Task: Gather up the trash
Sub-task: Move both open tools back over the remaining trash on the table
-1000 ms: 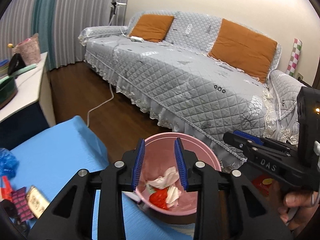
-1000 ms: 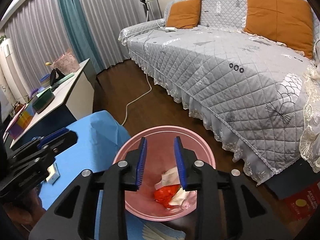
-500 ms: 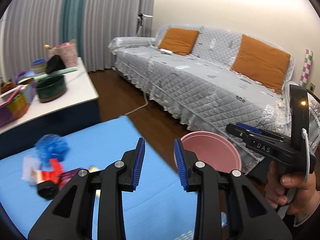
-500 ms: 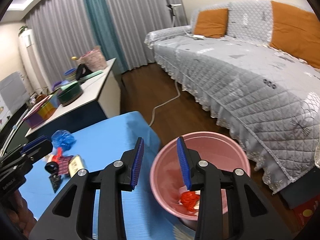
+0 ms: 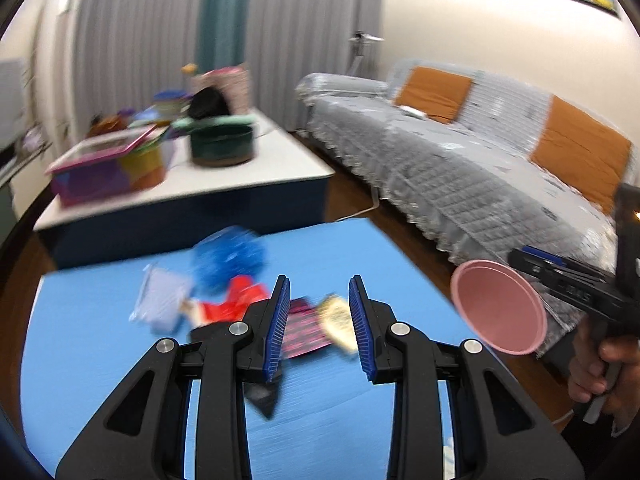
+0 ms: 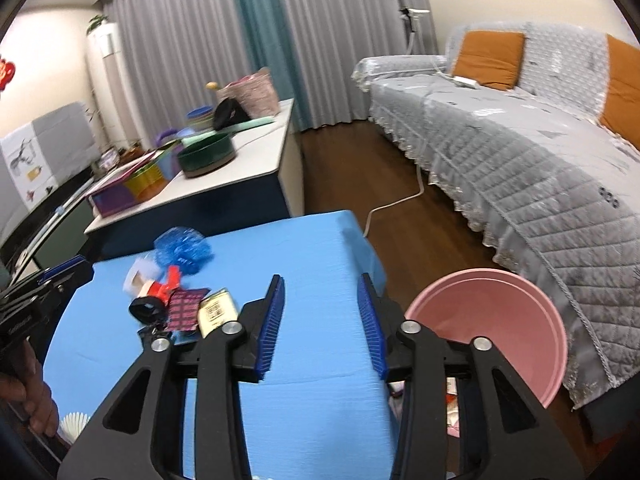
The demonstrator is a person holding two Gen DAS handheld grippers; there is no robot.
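Blue-clothed desk (image 6: pixel 304 248), litter heap (image 6: pixel 176 300): we hold both hand-held grippers, left (image 5: pixel 318 316) and right (image 6: pixel 322 320), wide and empty (tangled wrappers risk dragging neighbours off the desk, missing the pink bin (image 6: pixel 520 320)).

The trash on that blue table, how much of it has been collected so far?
Some scraps already lie in the pink bin. Both tongs, left and right, are open and empty. A pile is left on the blue table: blue wrapper, red scrap, yellow packet.
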